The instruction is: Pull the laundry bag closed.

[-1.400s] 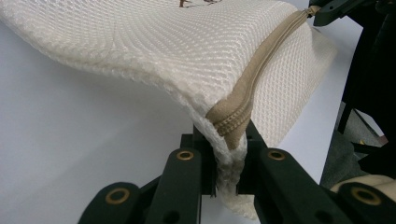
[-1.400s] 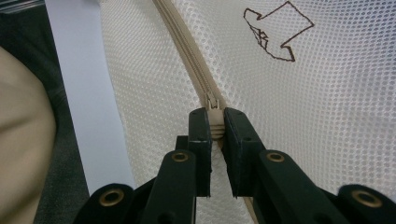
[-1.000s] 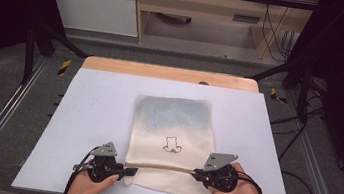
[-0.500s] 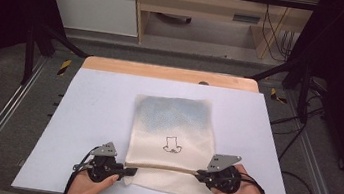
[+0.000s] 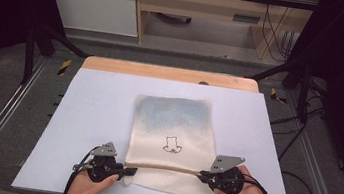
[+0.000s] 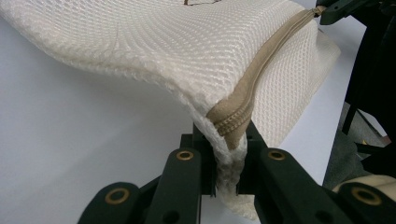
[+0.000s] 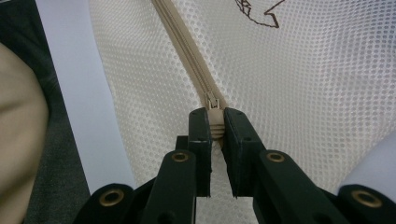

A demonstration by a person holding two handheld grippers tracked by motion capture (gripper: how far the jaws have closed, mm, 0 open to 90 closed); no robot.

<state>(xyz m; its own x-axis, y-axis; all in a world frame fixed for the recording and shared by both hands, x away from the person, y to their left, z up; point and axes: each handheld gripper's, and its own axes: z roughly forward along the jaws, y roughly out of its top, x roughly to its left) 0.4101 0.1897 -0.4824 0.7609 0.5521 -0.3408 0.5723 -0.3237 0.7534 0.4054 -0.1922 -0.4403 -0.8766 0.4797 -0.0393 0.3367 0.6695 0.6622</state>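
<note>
Position of both grippers is matching the earlier high-view frames; nothing is shifting. High view: mesh bag (image 5: 172, 142) is lying flat on the white table (image 5: 87, 116), near the edge closest to the person, with left gripper (image 5: 126, 170) and right gripper (image 5: 204, 175) gripping opposite ends of its zipper (image 5: 165, 167). Left gripper view: jaws are clamping the bag's corner at the zipper end (image 6: 229, 126). Right gripper view: jaws are pinching the zipper pull (image 7: 213, 112). Contents of the bag are not discernible.
</note>
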